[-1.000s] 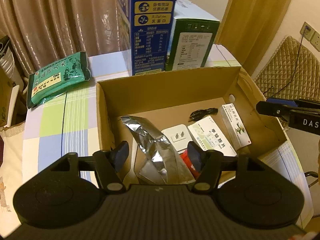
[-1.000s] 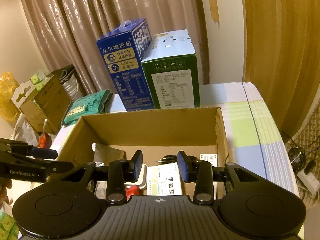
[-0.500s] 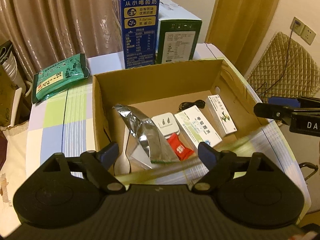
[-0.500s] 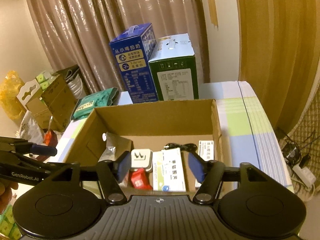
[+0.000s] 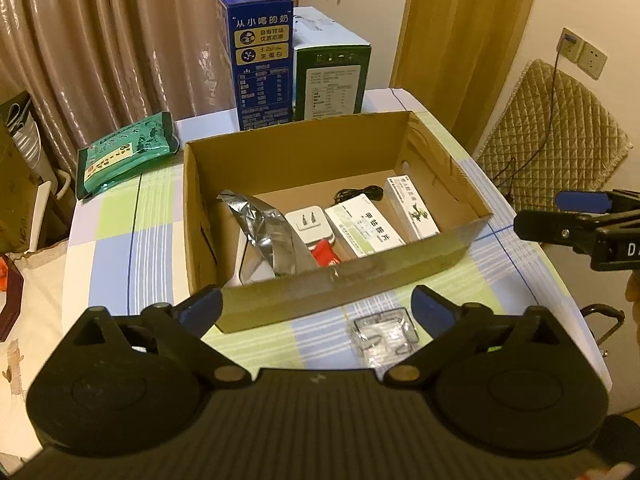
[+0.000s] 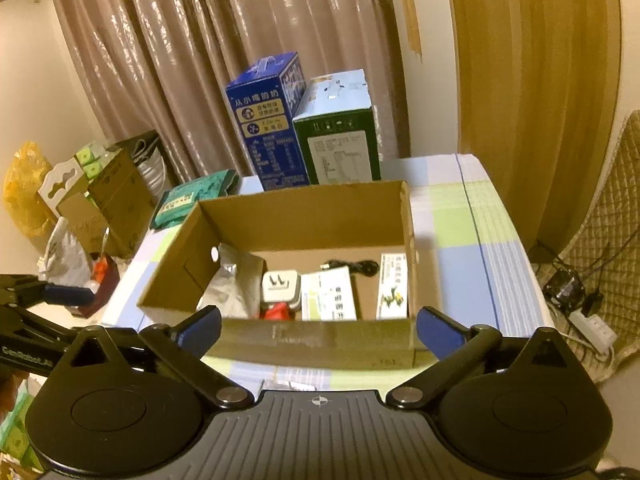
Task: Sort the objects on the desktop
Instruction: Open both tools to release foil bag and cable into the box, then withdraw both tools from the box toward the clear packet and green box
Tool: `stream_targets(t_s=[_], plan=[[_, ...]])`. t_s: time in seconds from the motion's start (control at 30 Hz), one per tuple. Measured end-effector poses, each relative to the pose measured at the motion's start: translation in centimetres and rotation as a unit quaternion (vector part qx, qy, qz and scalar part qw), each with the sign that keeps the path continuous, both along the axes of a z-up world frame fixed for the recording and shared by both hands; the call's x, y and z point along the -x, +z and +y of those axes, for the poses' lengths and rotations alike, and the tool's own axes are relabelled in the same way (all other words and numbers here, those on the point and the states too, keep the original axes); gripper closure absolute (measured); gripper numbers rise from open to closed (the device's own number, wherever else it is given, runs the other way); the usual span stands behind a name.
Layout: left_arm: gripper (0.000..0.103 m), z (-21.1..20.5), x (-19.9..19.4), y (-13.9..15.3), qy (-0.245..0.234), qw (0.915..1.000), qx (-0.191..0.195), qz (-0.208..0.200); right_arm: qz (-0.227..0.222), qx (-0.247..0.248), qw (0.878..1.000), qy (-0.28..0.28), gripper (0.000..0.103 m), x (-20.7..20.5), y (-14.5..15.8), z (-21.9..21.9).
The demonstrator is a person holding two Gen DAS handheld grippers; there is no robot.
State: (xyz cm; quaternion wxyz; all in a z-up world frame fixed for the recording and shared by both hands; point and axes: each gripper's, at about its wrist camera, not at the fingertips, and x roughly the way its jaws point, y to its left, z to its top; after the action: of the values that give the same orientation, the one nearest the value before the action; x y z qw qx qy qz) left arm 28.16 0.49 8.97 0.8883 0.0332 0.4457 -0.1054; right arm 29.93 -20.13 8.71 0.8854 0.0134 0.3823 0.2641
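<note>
Now that you have drawn both hands back from the box (image 5: 336, 216), the left tongs (image 5: 316, 306) and right tongs (image 6: 318, 328) have just been opening and stand spread wide with nothing between their jaws. Pouch (image 5: 272, 236), plug (image 5: 308, 222) and cartons lie inside the box at frame centre. A clear packet (image 5: 384, 334) on the worktop (image 5: 132, 240), lower centre of the left view, looks unsorted.

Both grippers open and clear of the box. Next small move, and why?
Probably lower the left gripper onto the clear plastic packet lying on the tablecloth just in front of the cardboard box. Its jaws have just been opening, nothing sits between them, and the packet lies under them. The right gripper is likewise empty but sits farther from it.
</note>
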Motion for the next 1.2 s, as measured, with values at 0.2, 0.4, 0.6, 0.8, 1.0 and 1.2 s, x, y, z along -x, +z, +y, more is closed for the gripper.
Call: stream_targets(t_s=[0.2,0.4,0.6,0.8,1.0,1.2], plan=[[0.001,-0.7,2.4,0.4,0.0,0.9999,-0.011,-0.002,0.011,0.005,1.0,0.005,0.002,2.1,-0.2,-1.7],[0.001,-1.7,5.1,-0.2,-0.012,0.9996,-0.025,-0.004,0.01,0.028,0.999,0.027,0.002,4.7,-0.9,-2.8],[0.001,-2.5,6.9,-0.9,-0.008,0.9998,-0.017,-0.001,0.017,0.041,0.999,0.03,0.002,6.6,-1.9,-4.3],[0.001,-3.2,8.2,-1.6,-0.001,0.9999,-0.015,-0.002,0.014,0.056,0.998,0.029,0.002,7.9,-2.3,-5.9],[0.001,-3.7,9.5,-2.4,0.001,0.9998,-0.016,-0.014,-0.002,0.078,0.996,0.046,0.002,9.2,-2.4,-6.8],[0.001,-3.7,10.4,-3.6,0.002,0.9996,-0.016,-0.021,-0.024,0.115,0.99,0.073,0.002,10.1,-3.3,-6.9]])
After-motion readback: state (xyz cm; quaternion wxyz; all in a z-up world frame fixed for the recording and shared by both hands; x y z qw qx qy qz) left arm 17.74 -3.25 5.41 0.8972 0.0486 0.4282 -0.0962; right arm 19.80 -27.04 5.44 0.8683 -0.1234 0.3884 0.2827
